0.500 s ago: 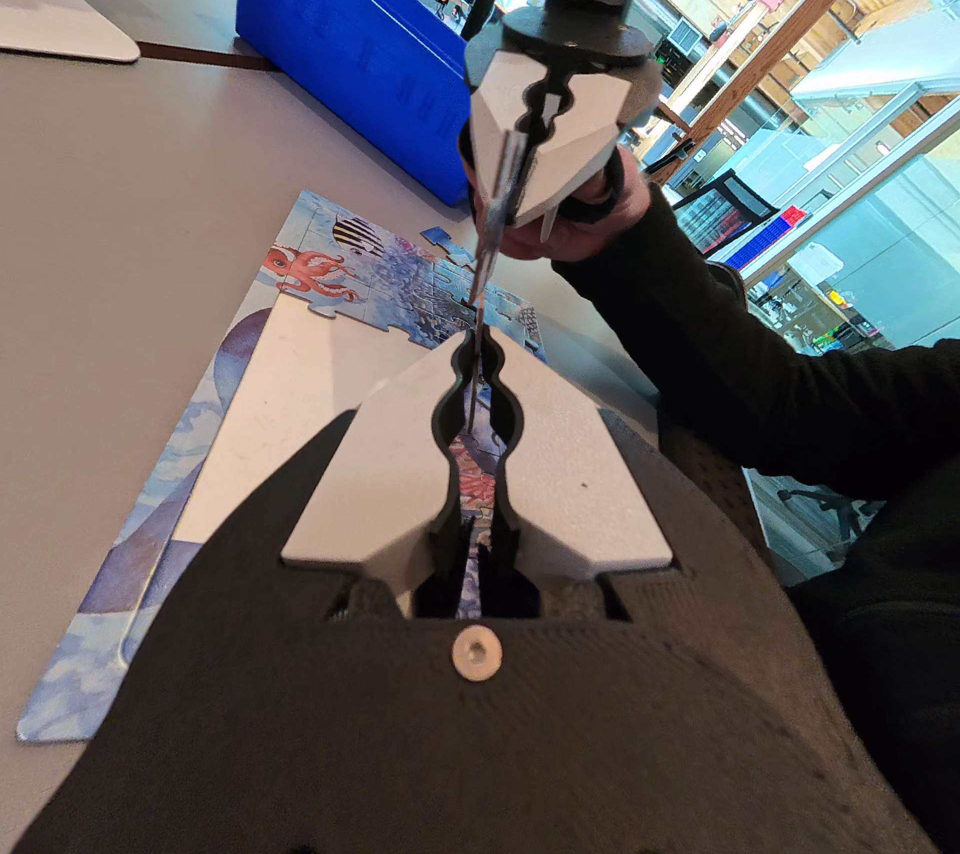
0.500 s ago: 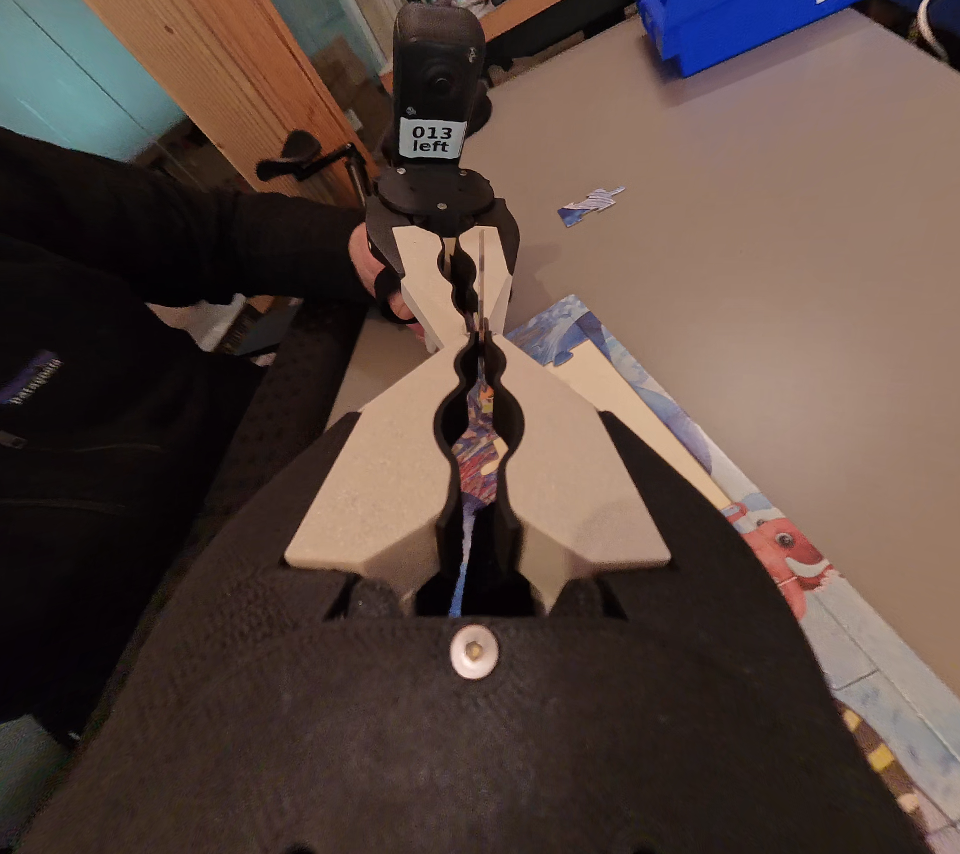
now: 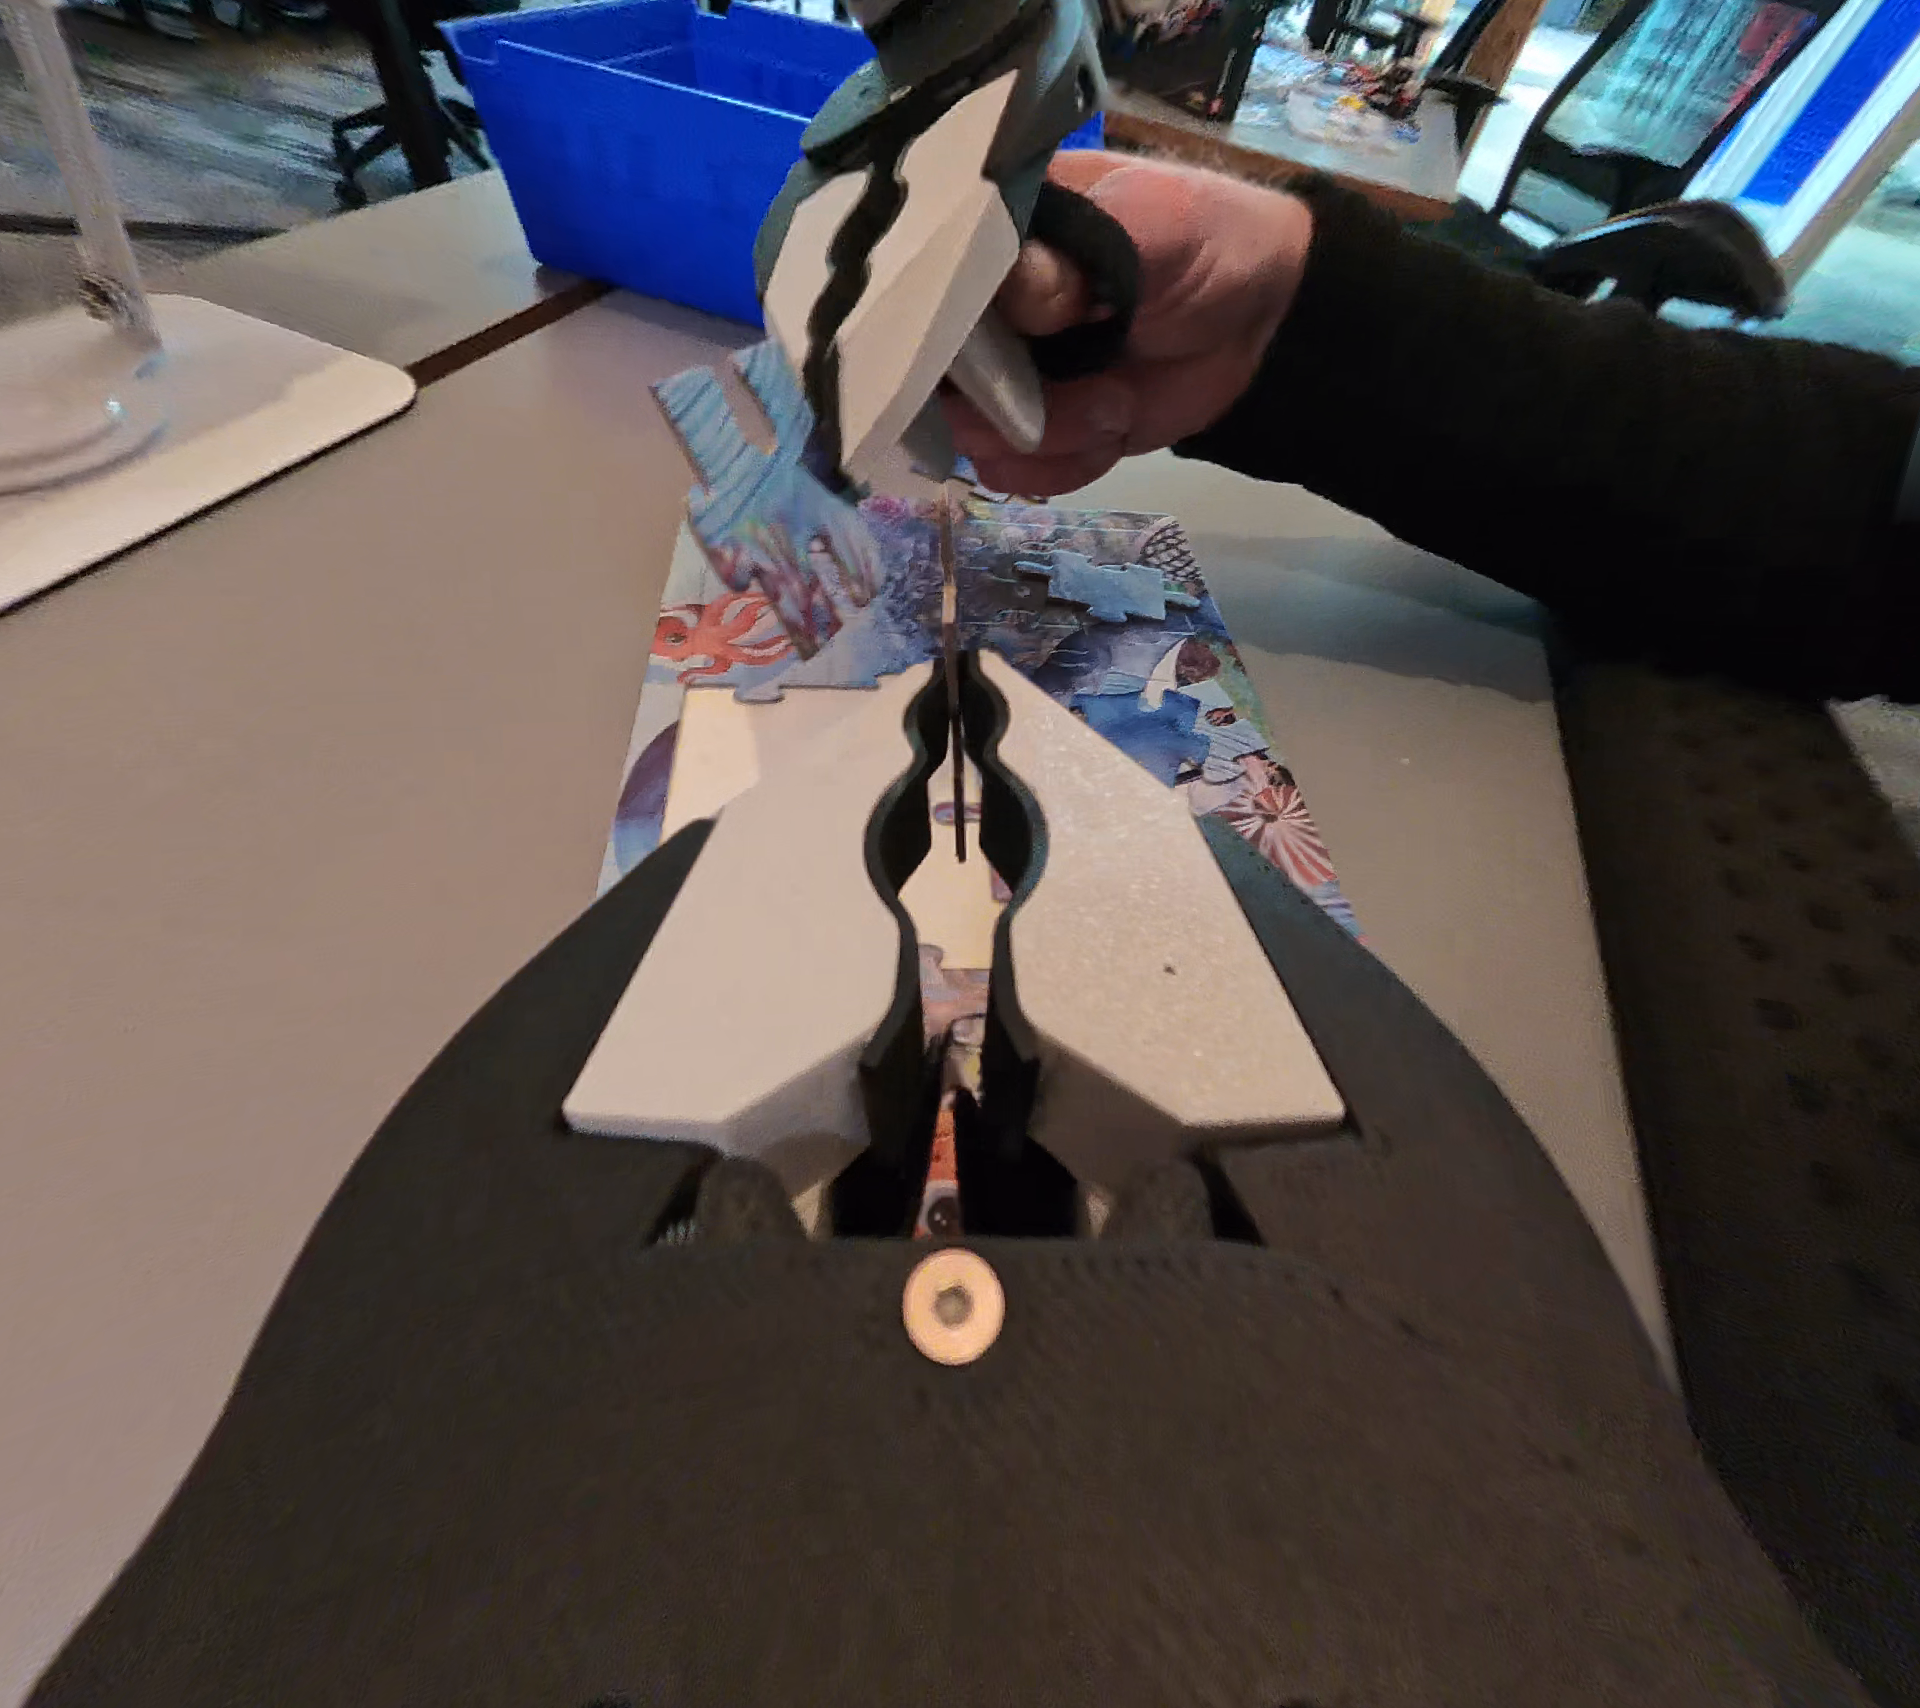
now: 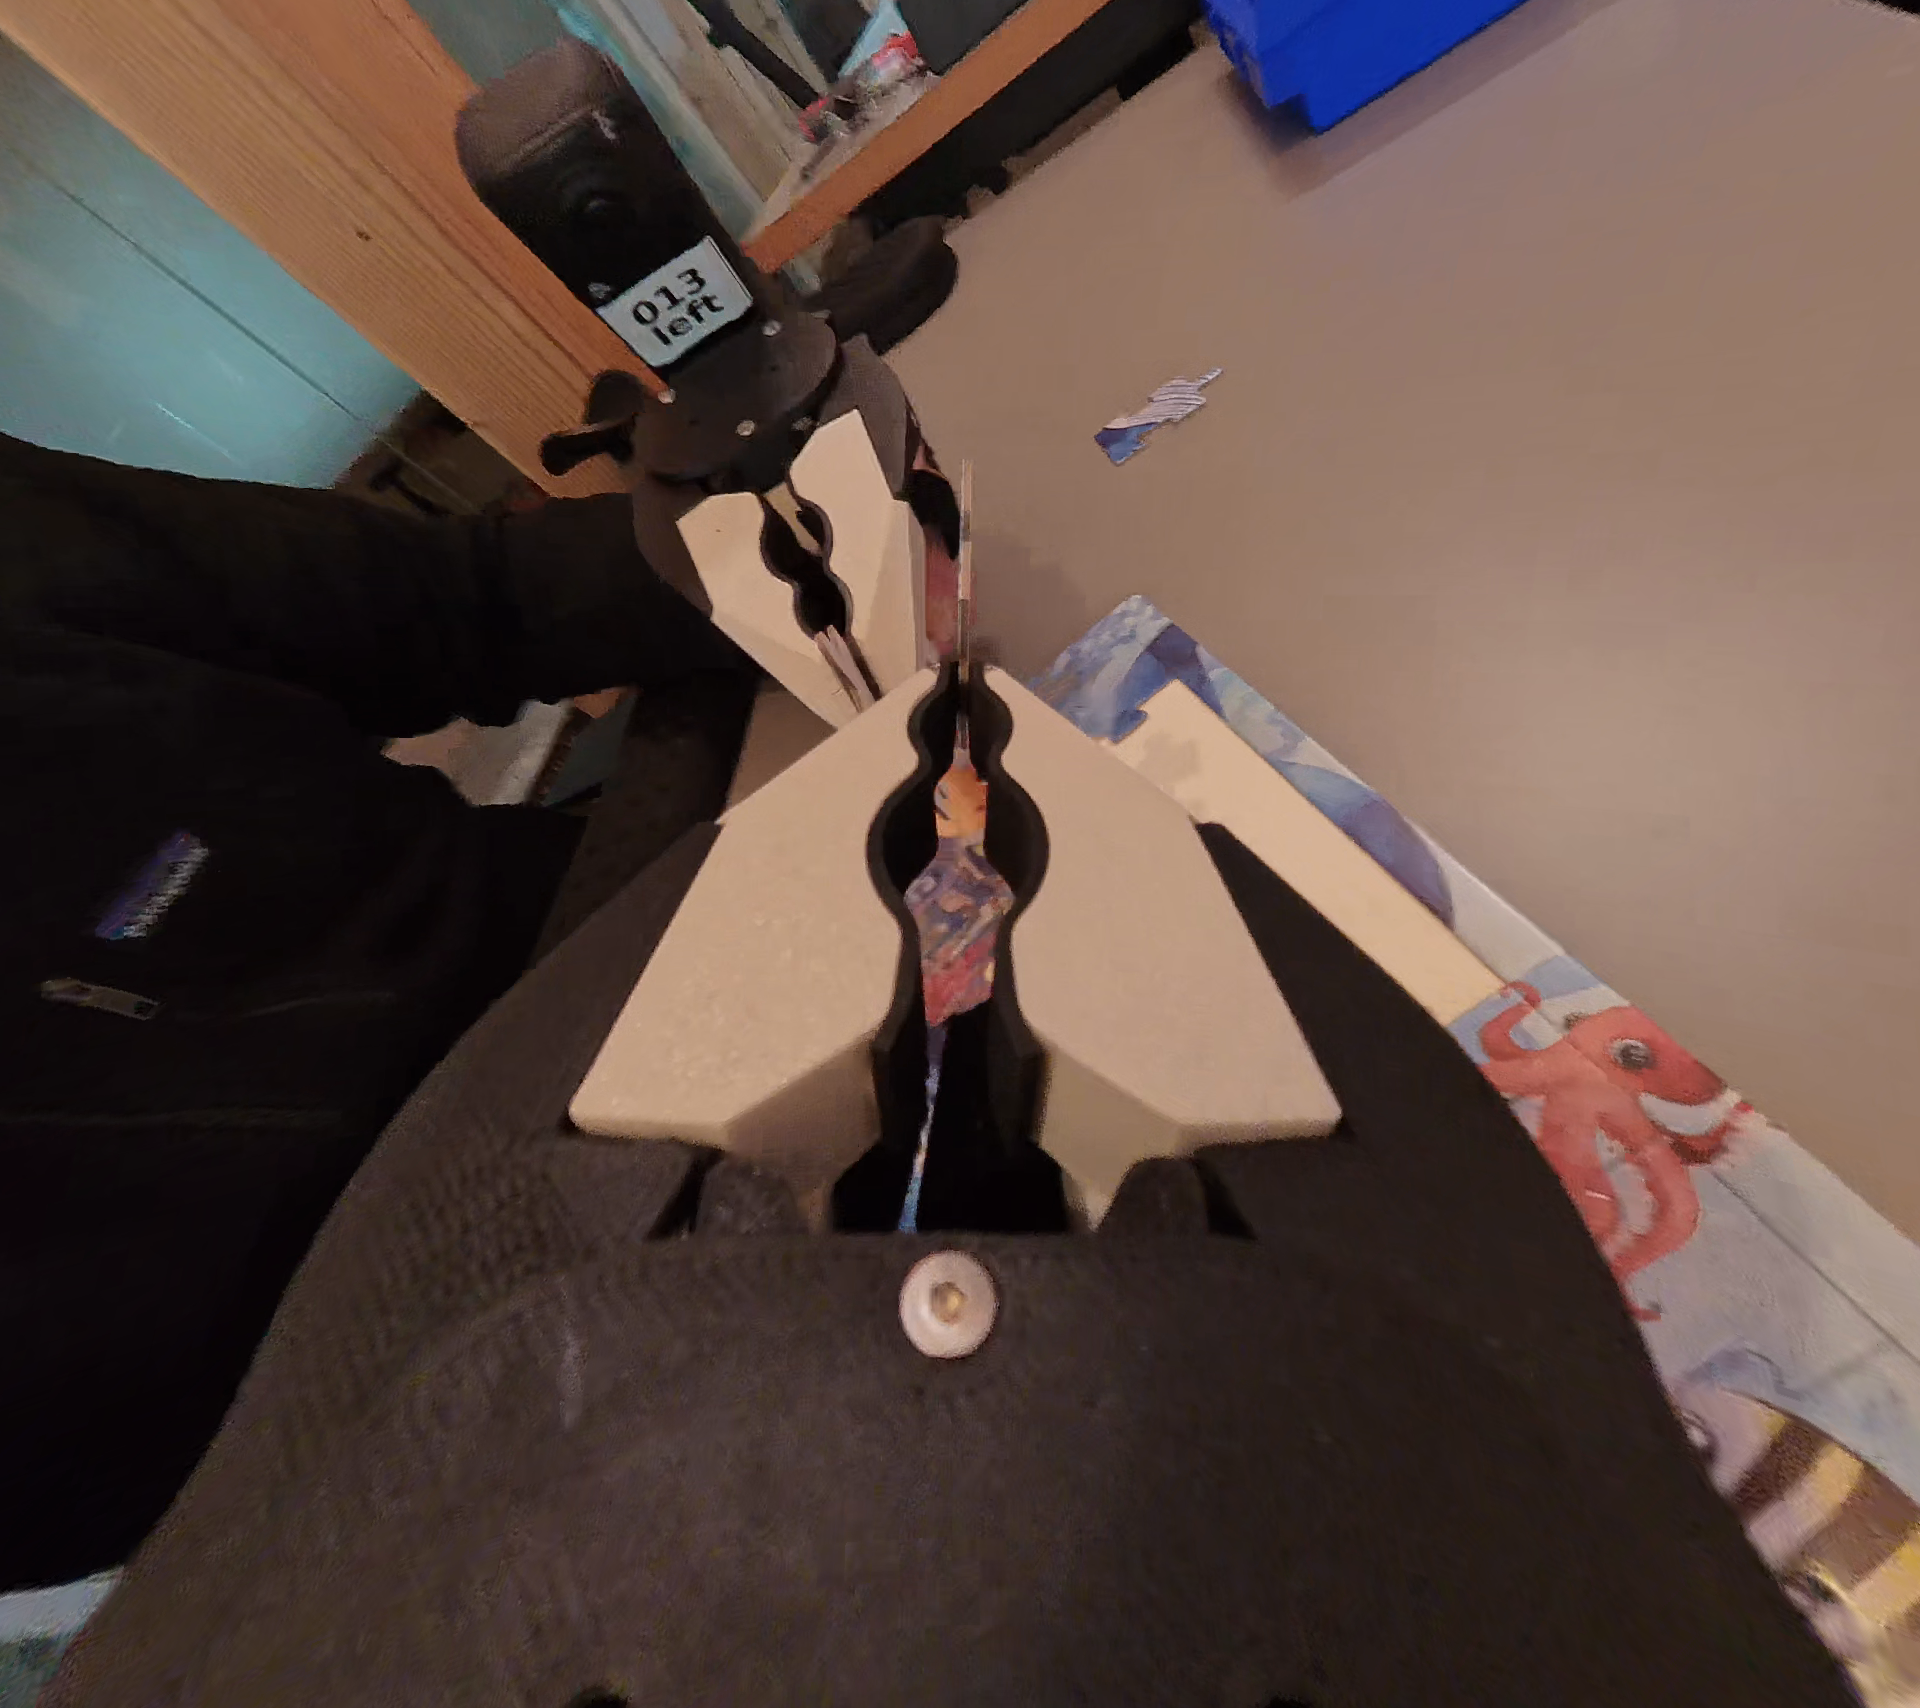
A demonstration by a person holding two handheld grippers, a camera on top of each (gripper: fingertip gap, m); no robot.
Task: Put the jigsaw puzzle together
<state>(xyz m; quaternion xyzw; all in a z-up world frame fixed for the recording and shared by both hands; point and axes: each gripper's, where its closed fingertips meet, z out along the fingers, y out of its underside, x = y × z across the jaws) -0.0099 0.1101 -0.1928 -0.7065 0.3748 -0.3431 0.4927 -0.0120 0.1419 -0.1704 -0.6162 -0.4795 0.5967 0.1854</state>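
**Ops:** The left gripper (image 3: 951, 671) was clamped on a puzzle piece (image 3: 951, 588). I saw it edge-on, a thin line running 12 to 6 past the tips.

**Desk:** And the right one?

**Ops:** The right gripper (image 3: 844, 463) sat at 11 o'clock from mine, pinched on a blue chunk of puzzle (image 3: 764, 505). Its flat face was toward my camera, long axis roughly 11 to 5, hanging above the puzzle board (image 3: 1101, 619).

**Desk:** Which was nearer the gap?

**Ops:** Left, I judged. The bare backing (image 3: 769, 754) lay just under its tips, toward 9. The chunk's lower end pointed down at the octopus (image 3: 717, 635) on the finished strip.
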